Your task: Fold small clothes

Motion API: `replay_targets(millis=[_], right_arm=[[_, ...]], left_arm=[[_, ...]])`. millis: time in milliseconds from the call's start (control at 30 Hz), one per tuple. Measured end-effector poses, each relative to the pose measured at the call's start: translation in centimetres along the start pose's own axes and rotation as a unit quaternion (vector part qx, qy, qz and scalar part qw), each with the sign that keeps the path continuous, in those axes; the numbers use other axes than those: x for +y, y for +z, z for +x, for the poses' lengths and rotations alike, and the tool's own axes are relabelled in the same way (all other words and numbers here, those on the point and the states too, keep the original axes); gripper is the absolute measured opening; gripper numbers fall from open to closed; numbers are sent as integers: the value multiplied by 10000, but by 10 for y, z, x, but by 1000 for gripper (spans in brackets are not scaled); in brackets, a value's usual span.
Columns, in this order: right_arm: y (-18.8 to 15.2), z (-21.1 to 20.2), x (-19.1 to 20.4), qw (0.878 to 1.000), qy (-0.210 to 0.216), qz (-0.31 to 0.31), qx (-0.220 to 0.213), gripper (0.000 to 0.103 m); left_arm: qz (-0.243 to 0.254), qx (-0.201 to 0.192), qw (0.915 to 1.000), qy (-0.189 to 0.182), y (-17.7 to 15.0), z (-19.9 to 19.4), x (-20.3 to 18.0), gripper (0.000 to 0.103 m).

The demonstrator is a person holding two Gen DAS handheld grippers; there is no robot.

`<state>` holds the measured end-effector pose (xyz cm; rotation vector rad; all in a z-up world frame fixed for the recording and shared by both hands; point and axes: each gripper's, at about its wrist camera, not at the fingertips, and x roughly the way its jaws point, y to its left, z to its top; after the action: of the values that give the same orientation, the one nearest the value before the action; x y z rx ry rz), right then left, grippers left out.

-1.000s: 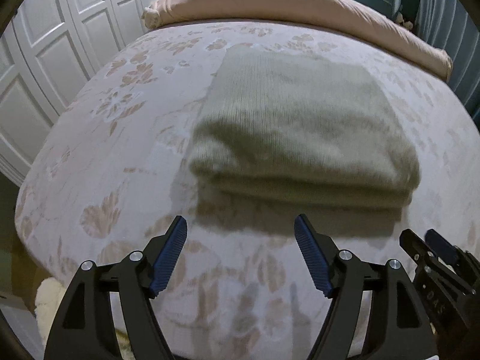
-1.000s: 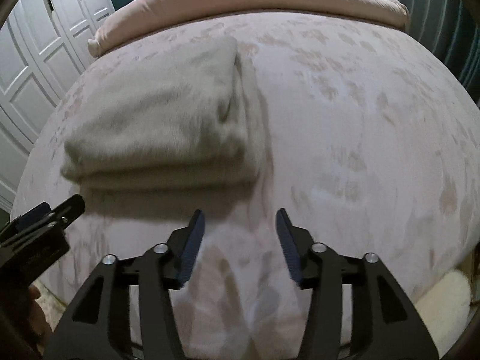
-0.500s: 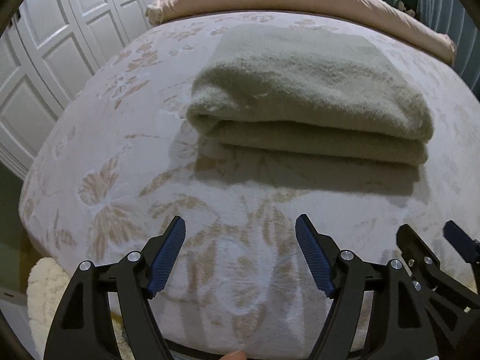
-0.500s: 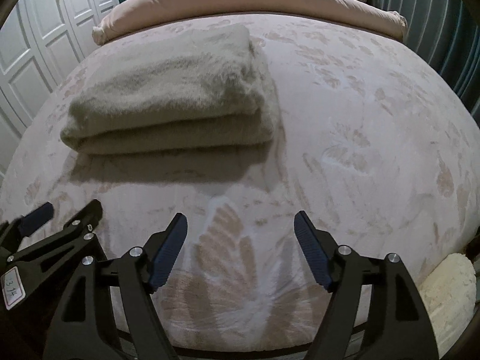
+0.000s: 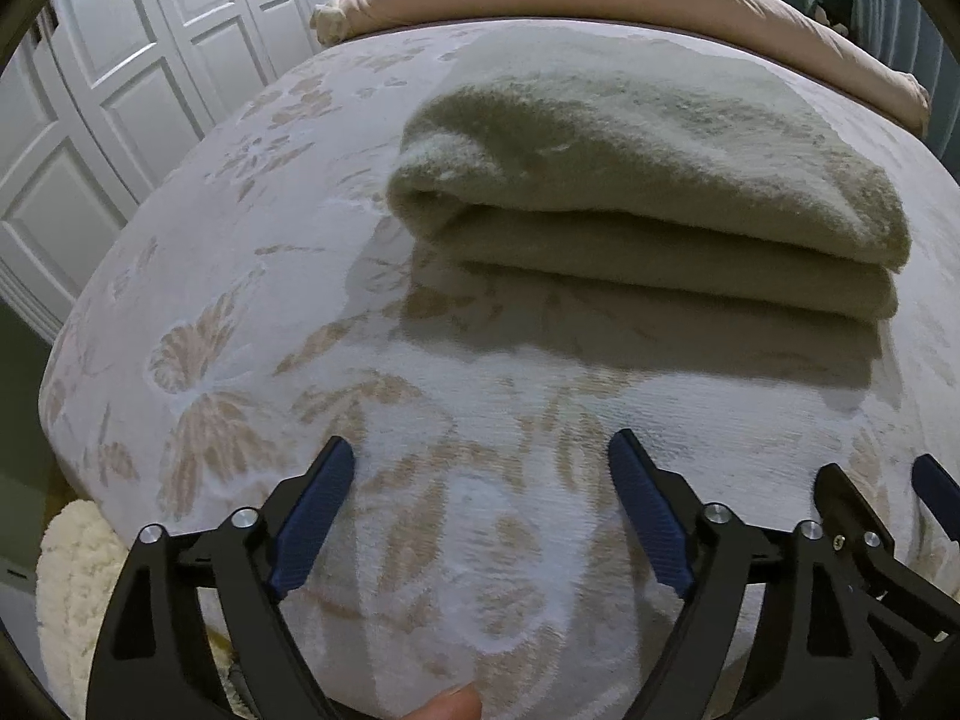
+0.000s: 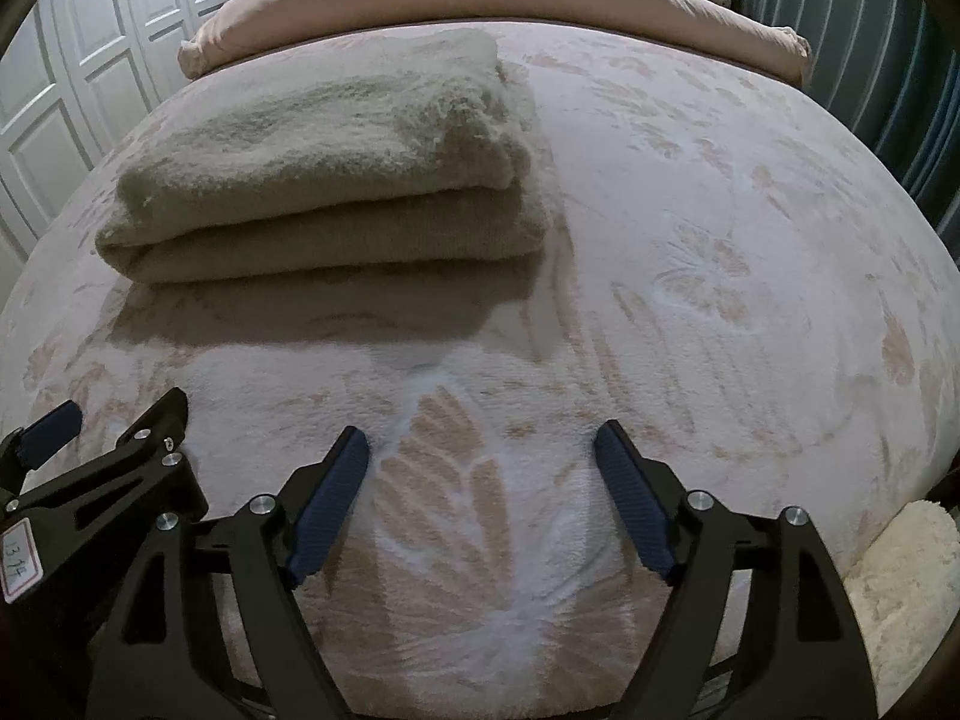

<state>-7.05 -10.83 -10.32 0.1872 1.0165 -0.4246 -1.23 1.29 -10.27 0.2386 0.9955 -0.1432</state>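
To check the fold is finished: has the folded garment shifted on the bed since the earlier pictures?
Cannot tell: the folded garment looks nearer only because the cameras moved; bed pattern shifts alike.

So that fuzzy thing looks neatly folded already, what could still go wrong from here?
1. The folded garment is thick and soft; a nudge could make its top layer slide off.
2. The left hand-held gripper and right hand-held gripper, jaws opening and empty, sit close together and might bump.
3. Either might drag the plush bedspread and pull the fold askew.
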Motion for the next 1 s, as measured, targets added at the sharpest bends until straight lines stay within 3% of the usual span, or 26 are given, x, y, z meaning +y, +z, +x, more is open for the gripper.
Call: replay_targets(millis=[167, 1000], right_arm=[[-4, 3, -3, 9999, -4, -42, -112, 84], [0, 5, -4, 9999, -74, 26, -102, 85]], left_arm=[[33, -118, 9999, 47, -3, 1, -1, 87], [47, -38, 9999, 83, 2, -1, -6, 88]])
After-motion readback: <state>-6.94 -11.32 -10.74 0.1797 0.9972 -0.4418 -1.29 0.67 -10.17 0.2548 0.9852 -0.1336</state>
